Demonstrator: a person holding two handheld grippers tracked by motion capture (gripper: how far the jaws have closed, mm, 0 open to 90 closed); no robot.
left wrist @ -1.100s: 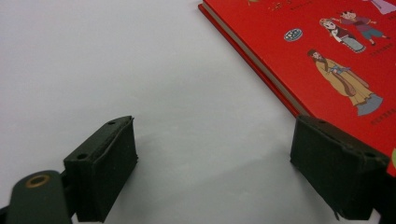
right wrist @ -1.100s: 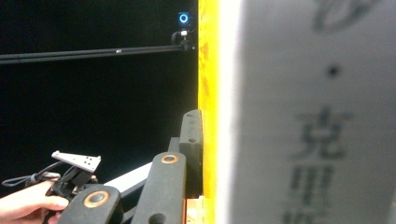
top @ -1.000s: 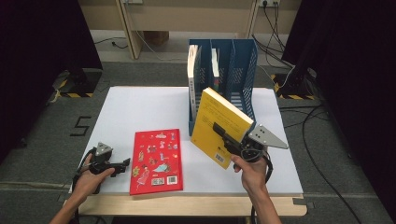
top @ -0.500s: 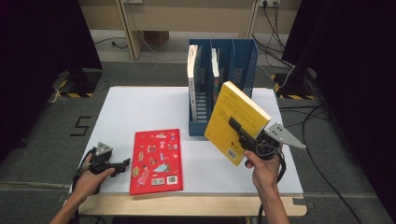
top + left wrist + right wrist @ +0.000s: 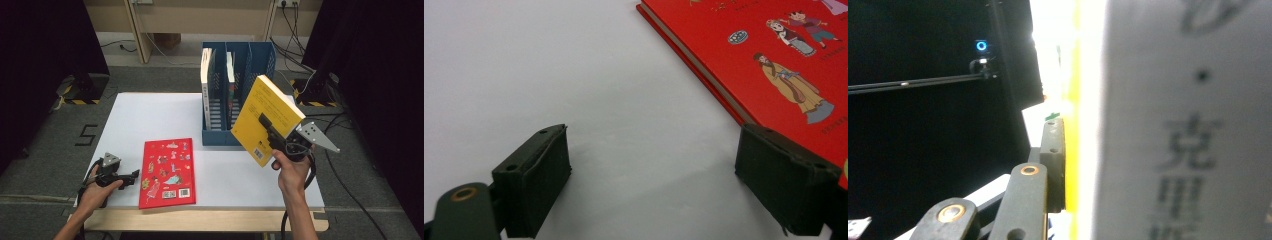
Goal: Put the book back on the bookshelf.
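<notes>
A yellow book (image 5: 265,117) is held up in the air, tilted, in front of the right slot of the blue file rack (image 5: 240,65). My right gripper (image 5: 269,131) is shut on the book's lower part; in the right gripper view one jaw presses flat on the yellow book (image 5: 1075,150). A red picture book (image 5: 167,170) lies flat on the white table (image 5: 150,115). My left gripper (image 5: 131,176) rests on the table just left of that book, jaws open with nothing between them. In the left gripper view the red book (image 5: 774,60) lies beyond the right jaw.
Two books stand in the rack's left and middle slots: a white-spined book (image 5: 206,70) and a thinner book (image 5: 230,67). Black curtains hang on both sides. Cables and plugs lie on the floor behind the table.
My right gripper has carried the yellow book to the right and a little up, toward the rack's right end. The left gripper has kept still.
</notes>
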